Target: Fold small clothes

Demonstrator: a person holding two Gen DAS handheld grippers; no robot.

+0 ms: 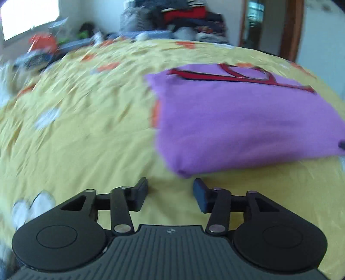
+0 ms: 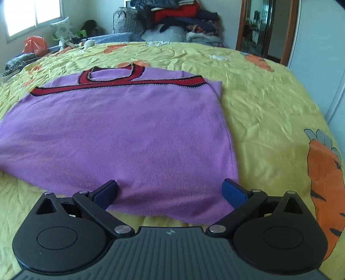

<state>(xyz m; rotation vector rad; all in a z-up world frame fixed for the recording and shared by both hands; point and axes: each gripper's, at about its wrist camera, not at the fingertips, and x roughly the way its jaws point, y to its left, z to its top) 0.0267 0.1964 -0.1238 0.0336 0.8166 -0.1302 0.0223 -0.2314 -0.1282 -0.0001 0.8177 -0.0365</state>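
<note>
A purple knit garment (image 2: 129,133) with red, dark-edged trim at the neck and shoulders lies folded flat on the yellow bedspread (image 2: 269,103). My right gripper (image 2: 170,193) is open, its blue-padded fingers astride the garment's near right corner, low over it. In the left wrist view the same garment (image 1: 248,125) lies ahead and to the right. My left gripper (image 1: 170,193) is open and empty over bare bedspread (image 1: 86,129), just short of the garment's near left corner. That view is motion-blurred.
The bedspread has orange carrot prints (image 2: 325,183). A pile of dark and red clothes (image 2: 179,19) and bags stands beyond the far edge. An orange bag (image 2: 35,45) sits at the far left by the window. A wooden door frame (image 2: 291,32) is at the far right.
</note>
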